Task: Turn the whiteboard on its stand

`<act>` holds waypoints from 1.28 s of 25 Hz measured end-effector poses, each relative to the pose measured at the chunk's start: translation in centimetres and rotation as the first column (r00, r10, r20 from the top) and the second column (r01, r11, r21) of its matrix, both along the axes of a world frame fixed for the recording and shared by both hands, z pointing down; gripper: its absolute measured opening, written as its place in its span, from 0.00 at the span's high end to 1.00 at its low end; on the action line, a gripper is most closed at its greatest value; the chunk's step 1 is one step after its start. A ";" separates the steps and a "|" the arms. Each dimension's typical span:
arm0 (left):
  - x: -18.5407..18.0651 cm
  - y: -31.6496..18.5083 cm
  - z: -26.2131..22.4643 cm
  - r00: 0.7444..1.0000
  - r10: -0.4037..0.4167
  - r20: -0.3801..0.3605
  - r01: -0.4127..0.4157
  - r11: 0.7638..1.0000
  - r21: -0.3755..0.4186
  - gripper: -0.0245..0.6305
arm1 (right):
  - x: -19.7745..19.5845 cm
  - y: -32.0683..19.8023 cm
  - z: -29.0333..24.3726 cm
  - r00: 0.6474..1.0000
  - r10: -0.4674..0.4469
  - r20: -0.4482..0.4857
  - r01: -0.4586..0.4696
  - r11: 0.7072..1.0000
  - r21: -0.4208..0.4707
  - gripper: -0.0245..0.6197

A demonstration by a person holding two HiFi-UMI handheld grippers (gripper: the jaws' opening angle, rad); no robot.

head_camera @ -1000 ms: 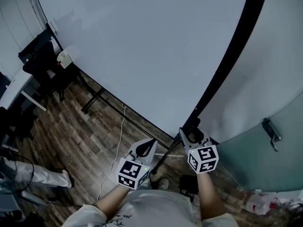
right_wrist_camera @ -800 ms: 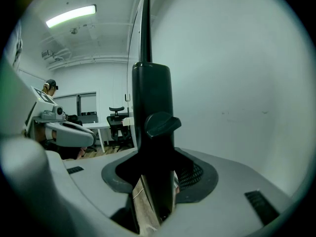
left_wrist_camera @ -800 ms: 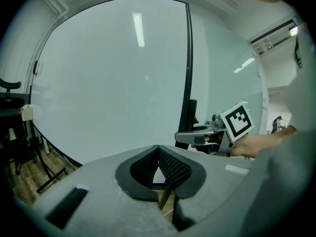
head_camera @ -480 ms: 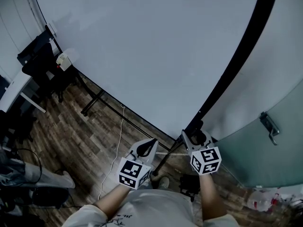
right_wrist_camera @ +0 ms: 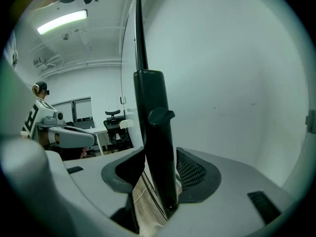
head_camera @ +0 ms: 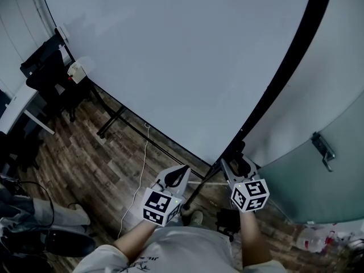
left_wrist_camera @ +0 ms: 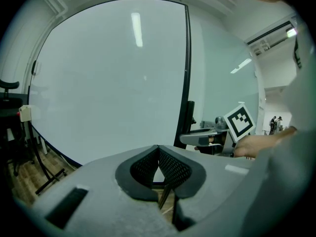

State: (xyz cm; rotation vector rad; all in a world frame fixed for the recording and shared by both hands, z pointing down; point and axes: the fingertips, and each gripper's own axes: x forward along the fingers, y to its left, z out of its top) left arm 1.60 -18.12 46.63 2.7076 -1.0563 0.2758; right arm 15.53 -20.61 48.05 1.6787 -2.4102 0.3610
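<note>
The whiteboard (head_camera: 170, 56) is a large white panel in a black frame, standing on black legs (head_camera: 114, 118) over a wood floor. Its right edge (head_camera: 284, 67) runs diagonally down to a black post (right_wrist_camera: 155, 132) with a knob. My right gripper (head_camera: 233, 161) is shut on that post, and in the right gripper view the post fills the gap between the pads (right_wrist_camera: 190, 169). My left gripper (head_camera: 181, 172) hangs shut and empty just left of it, short of the board's lower edge. The left gripper view faces the board (left_wrist_camera: 108, 83) with its pads (left_wrist_camera: 170, 164) pressed together.
A black office chair (head_camera: 48, 73) and a white desk (head_camera: 20, 104) stand past the board's left end. A white cable (head_camera: 139, 169) trails over the floor. A frosted door with a handle (head_camera: 324, 152) is at the right. Another person's legs (head_camera: 34, 232) show at lower left.
The board's black right edge has swung slightly to the right, and my right gripper has moved a little right and down with the post. The left gripper has stayed put.
</note>
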 end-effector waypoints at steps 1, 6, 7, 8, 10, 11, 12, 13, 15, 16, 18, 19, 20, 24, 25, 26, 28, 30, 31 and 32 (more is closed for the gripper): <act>0.0 0.0 0.0 1.000 0.003 0.000 -0.003 1.000 0.000 0.95 | 0.2 0.4 0.1 1.000 0.013 -0.004 -0.013 1.000 -0.008 0.68; 0.3 0.6 0.2 1.000 0.020 0.007 -0.020 1.000 -0.001 0.95 | 0.3 2.9 0.0 0.999 0.026 0.027 -0.025 0.999 -0.044 0.68; 0.3 0.7 0.2 1.000 0.021 0.009 -0.021 1.000 -0.003 0.95 | 0.1 3.3 -0.3 0.999 0.023 0.029 -0.022 0.999 -0.041 0.68; 0.4 0.8 0.3 1.000 0.022 0.010 -0.022 1.000 -0.005 0.95 | 0.0 3.7 -0.5 0.999 0.021 0.027 -0.020 0.999 -0.038 0.68; 0.4 1.0 0.3 1.000 0.021 0.016 -0.021 1.000 -0.006 0.95 | -0.5 4.3 -0.8 1.000 0.020 0.020 -0.019 0.999 -0.034 0.73; 0.3 1.1 0.4 1.000 0.017 0.020 -0.017 1.000 -0.003 0.95 | -0.8 4.5 -0.9 1.000 0.022 0.012 -0.021 0.999 -0.035 0.77; 0.2 1.2 0.5 1.000 0.011 0.023 -0.011 1.000 -0.002 0.95 | -1.2 4.7 -1.0 1.000 0.025 0.002 -0.025 0.999 -0.035 0.80; 0.0 1.2 0.6 1.000 0.003 0.022 -0.003 1.000 -0.004 0.95 | -1.5 4.9 -1.0 1.000 0.028 -0.007 -0.028 0.999 -0.035 0.84; -0.1 1.4 0.8 1.000 -0.006 0.015 0.007 1.000 -0.017 0.95 | -2.1 5.3 -1.0 0.999 0.032 -0.016 -0.033 0.999 -0.036 0.90; 0.0 1.5 0.9 1.000 -0.007 0.013 0.007 1.000 -0.022 0.95 | -2.4 5.4 -0.9 0.999 0.030 -0.015 -0.031 0.999 -0.039 0.92; 0.1 1.7 0.9 1.000 -0.005 0.013 0.005 1.000 -0.023 0.95 | -3.2 5.7 -0.7 1.000 0.019 -0.013 -0.020 0.999 -0.046 0.94; 0.1 1.8 0.8 1.000 -0.004 0.013 0.004 1.000 -0.020 0.95 | -3.6 5.7 -0.6 1.000 0.013 -0.015 -0.013 0.999 -0.048 0.95; 0.1 1.8 0.7 1.000 -0.004 0.012 0.004 1.000 -0.017 0.95 | -4.1 5.8 -0.6 1.000 0.006 -0.016 -0.007 0.999 -0.050 0.95; -0.3 1.8 0.3 1.000 -0.008 0.006 0.008 1.000 -0.007 0.95 | -5.4 5.9 -0.6 1.000 -0.019 -0.019 0.018 0.998 -0.052 0.95; -0.3 1.8 0.2 1.000 -0.011 0.004 0.011 1.000 -0.006 0.95 | -5.5 5.9 -0.7 1.000 -0.026 -0.017 0.025 0.998 -0.052 0.95; -0.3 1.8 0.2 1.000 -0.014 0.003 0.014 1.000 -0.005 0.95 | -5.6 5.9 -0.7 0.999 -0.031 -0.014 0.030 0.998 -0.052 0.95; -0.3 1.8 0.2 1.000 -0.018 0.003 0.018 1.000 -0.005 0.95 | -5.7 5.9 -0.8 0.999 -0.039 -0.008 0.038 0.998 -0.050 0.95; -0.4 1.8 0.3 1.000 -0.021 0.005 0.021 1.000 -0.007 0.95 | -5.9 5.8 -0.9 0.999 -0.046 -0.003 0.045 0.998 -0.049 0.95; -0.4 1.8 0.3 1.000 -0.023 0.006 0.023 1.000 -0.007 0.95 | -6.0 5.7 -0.9 0.999 -0.050 -0.001 0.050 0.998 -0.049 0.95; -0.3 1.8 0.3 1.000 -0.024 0.006 0.024 1.000 -0.008 0.95 | -6.1 5.6 -0.9 0.998 -0.056 -0.001 0.056 0.997 -0.050 0.95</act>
